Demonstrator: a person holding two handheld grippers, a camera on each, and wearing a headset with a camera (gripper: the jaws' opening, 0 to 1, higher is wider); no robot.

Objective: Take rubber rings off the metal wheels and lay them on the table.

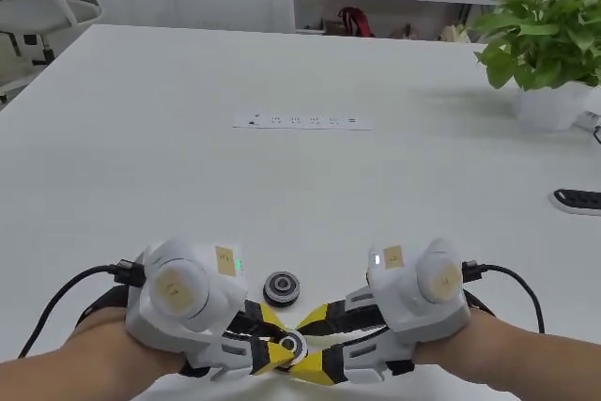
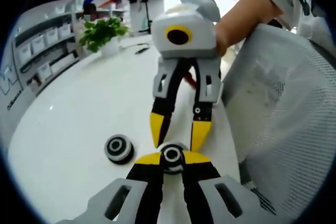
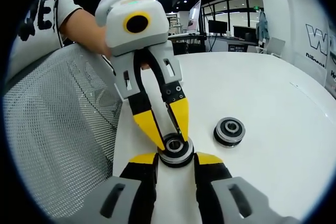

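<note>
A wide white desk carries the work. The left tongs and right tongs meet nose to nose, both clamped on one metal wheel. A second wheel, black ring on, lies just beyond it.

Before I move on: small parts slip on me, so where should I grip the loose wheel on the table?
Probably across its outer rim, coming straight down from above: the loose wheel lies flat on the table, hub up, its round edge free all round.
</note>
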